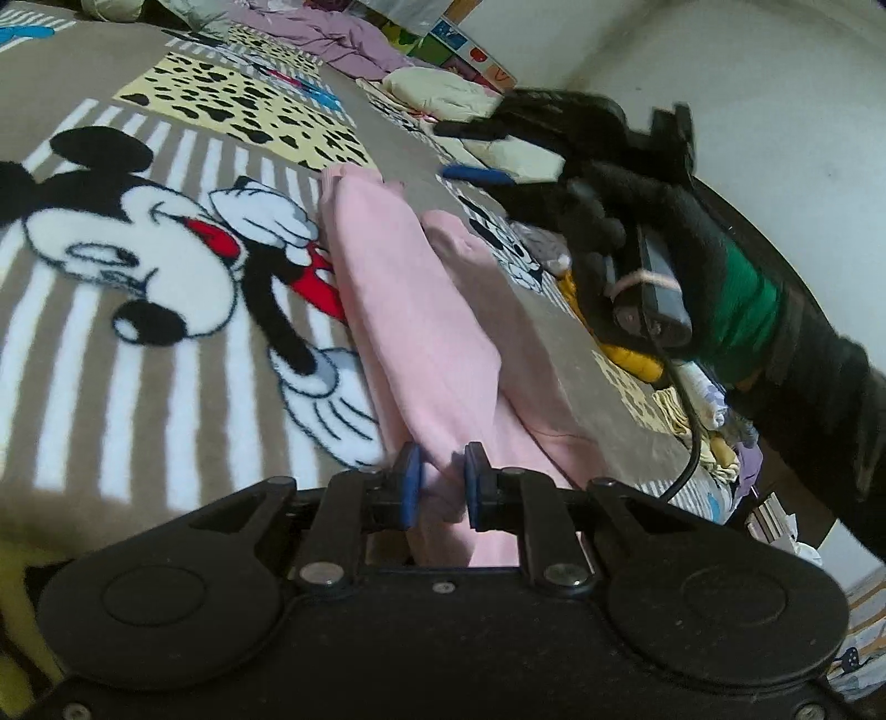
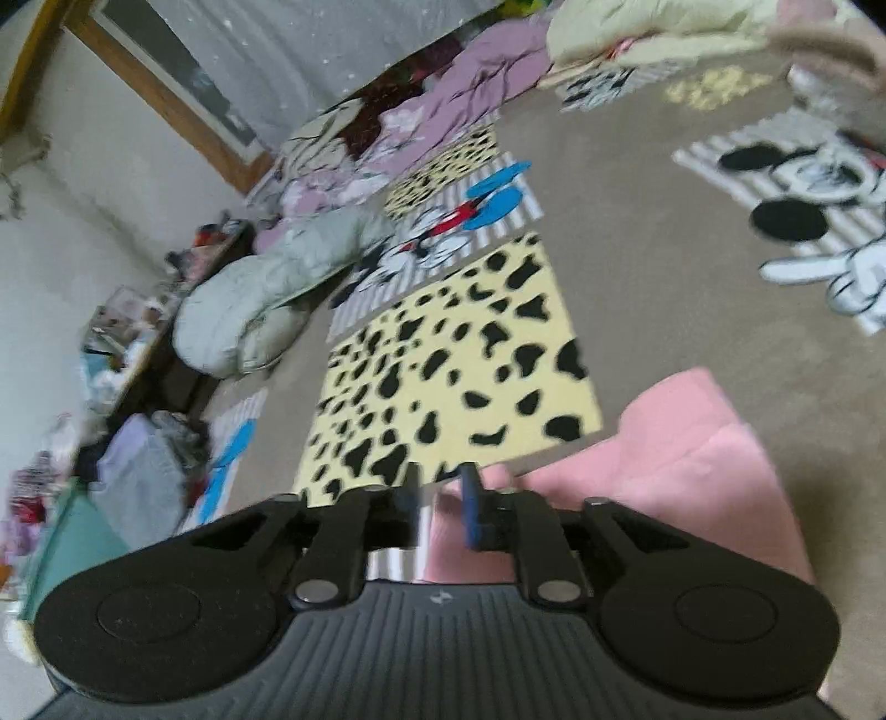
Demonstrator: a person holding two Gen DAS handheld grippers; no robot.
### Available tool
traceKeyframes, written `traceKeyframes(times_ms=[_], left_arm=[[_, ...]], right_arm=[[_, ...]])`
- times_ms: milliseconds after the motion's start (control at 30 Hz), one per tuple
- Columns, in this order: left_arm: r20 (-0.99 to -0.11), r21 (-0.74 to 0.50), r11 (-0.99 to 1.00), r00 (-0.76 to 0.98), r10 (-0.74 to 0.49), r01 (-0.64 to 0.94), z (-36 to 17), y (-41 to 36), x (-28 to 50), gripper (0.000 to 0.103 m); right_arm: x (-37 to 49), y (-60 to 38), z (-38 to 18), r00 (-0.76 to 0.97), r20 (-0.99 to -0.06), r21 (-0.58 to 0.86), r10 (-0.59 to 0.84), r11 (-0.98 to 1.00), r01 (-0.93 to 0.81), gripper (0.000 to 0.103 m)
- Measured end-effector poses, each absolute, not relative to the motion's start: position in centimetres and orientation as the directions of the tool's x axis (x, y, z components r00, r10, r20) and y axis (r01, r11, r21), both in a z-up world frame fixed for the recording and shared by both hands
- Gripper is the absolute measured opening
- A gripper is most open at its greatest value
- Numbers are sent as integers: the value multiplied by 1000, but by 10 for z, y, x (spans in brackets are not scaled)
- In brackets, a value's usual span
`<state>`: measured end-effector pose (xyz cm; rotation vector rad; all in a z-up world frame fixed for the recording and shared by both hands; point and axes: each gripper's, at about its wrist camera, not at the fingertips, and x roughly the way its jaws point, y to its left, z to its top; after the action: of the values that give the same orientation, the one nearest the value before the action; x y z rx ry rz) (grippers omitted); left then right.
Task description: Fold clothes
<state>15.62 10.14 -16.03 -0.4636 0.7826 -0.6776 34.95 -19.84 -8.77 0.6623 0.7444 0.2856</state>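
A pink garment (image 1: 421,310) lies folded lengthwise into a long strip on the Mickey Mouse blanket (image 1: 138,310). My left gripper (image 1: 442,482) is at its near end, blue pads shut on a fold of the pink cloth. In the left wrist view my right gripper (image 1: 470,152), held by a black-gloved hand (image 1: 598,221), hovers past the strip's far end with its fingers apart and nothing between them. In the blurred right wrist view the right gripper (image 2: 442,501) hangs over the edge of the pink garment (image 2: 681,459).
Cream folded clothes (image 1: 443,91) and a purple heap (image 1: 343,39) lie at the blanket's far side. Loose clothes (image 1: 698,410) pile up along the right edge by the wall. A grey-green duvet bundle (image 2: 266,299) and a cluttered low table (image 2: 133,332) are on the left.
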Motion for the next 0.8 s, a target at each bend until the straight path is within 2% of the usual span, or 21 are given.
traceKeyframes(times_ms=[67,200,433,467,533,600,733,800], left_arm=[[-480,-606,694,518,-708,387,-159,100,156,13],[-483,-598,698,518,-706,394,-159,95,156,14],[-503,-586,712,515,-694,388,-162,92,159,14],[-507,-584,714,514,-692,385,-163,91,159,14],[-508,-587,710,506,-697,389,-163,90,160,13],[-510,-582,707,497,-702,402,-161,86,160,13],[-518,-571,705,481,-707,421,-163,80,160,13],[-523,-564,708,481,-704,425,-163,78,160,13]], right_arm=[[343,-208,-89,731,-512,642,451,767,-24,41],[328,-229,-107,716,-518,650,468,760,-26,41],[314,-213,-134,651,-545,607,529,784,-128,41],[314,-211,-137,644,-550,604,532,786,-133,39],[312,-208,-138,643,-551,591,532,793,-149,7],[307,-205,-136,647,-557,563,521,809,-166,7],[290,-221,-118,700,-498,582,511,796,-167,6],[290,-223,-112,705,-505,547,497,817,-184,6]])
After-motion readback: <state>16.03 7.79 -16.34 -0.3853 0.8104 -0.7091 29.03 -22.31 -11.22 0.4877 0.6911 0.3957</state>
